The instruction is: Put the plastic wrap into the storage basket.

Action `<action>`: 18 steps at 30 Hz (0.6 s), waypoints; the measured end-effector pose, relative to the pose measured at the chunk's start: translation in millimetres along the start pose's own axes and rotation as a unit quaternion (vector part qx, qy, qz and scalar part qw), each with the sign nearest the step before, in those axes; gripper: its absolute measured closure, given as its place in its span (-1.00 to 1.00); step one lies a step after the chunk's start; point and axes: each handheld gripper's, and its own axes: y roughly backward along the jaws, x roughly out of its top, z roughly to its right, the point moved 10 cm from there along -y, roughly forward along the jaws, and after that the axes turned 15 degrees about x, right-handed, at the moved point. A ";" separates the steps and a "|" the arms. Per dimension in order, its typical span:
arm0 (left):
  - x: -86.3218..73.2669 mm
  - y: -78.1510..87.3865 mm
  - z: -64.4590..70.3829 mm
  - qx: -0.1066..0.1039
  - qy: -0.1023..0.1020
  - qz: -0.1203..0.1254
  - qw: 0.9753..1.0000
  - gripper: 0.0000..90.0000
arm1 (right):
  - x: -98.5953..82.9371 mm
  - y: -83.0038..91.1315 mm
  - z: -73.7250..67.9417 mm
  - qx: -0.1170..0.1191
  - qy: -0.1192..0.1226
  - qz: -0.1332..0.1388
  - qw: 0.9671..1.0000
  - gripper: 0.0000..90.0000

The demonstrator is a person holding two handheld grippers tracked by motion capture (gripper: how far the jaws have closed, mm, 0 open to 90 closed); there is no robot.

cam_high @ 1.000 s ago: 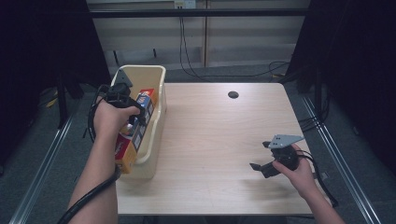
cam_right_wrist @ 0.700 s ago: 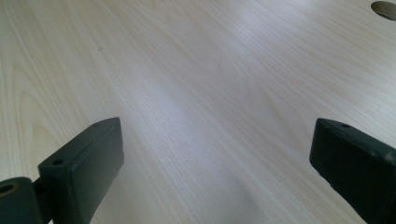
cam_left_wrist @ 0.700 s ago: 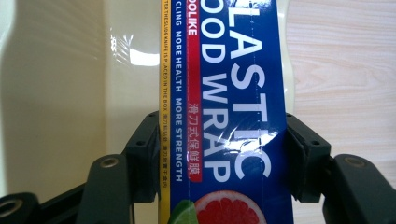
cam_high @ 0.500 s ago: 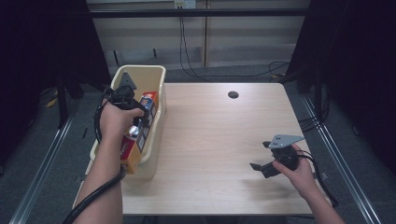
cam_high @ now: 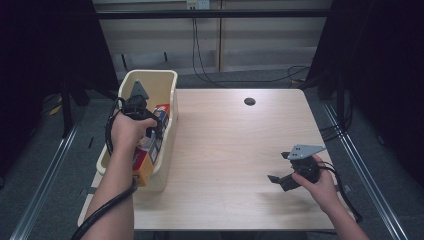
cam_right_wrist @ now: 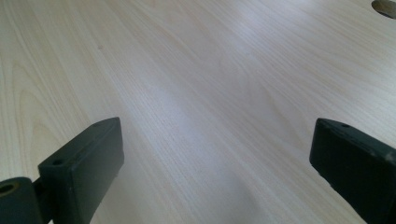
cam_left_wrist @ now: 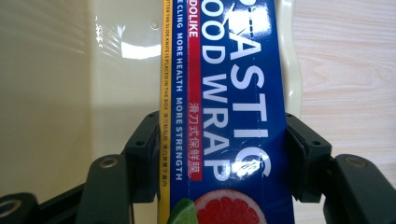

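On the wooden surface (cam_high: 235,150) the cream bin (cam_high: 170,90) holds the plastic wrap box (cam_left_wrist: 229,116); your left gripper (cam_high: 152,131) has its fingers clamped on it. The lift seems in hand: next, raise it clear of the rim. Your right gripper (cam_high: 280,167) waits wide open, holding nothing.

Pale wood-grain tabletop (cam_high: 235,150), rectangular, bare in centre. Small dark round hole (cam_high: 249,101) near far edge, also seen top-right in right gripper view. Black cables (cam_high: 196,50) hanging behind, w/ metal floor rails (cam_high: 365,170) alongside.
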 end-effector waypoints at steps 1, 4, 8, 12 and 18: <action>0.0 -0.9 -0.3 0.000 0.000 -0.002 1.000 -0.11 | 0.0 0.2 -0.2 0.002 0.000 0.000 1.000 -0.94; -0.1 -2.5 0.4 -0.003 0.003 -0.005 1.000 -0.11 | 0.0 0.3 -0.1 0.002 0.000 0.000 1.000 -0.94; 0.0 -5.0 1.1 0.005 -0.007 -0.005 1.000 -0.11 | -0.6 0.3 0.1 0.002 -0.002 0.000 1.000 -0.94; 0.2 -5.3 2.2 0.001 -0.003 -0.007 1.000 -0.12 | -0.3 0.3 0.1 0.002 -0.002 0.001 1.000 -0.94; -2.3 -11.4 -2.5 0.004 0.001 -0.015 1.000 -0.14 | -1.1 1.4 -0.2 0.001 -0.004 0.001 1.000 -0.94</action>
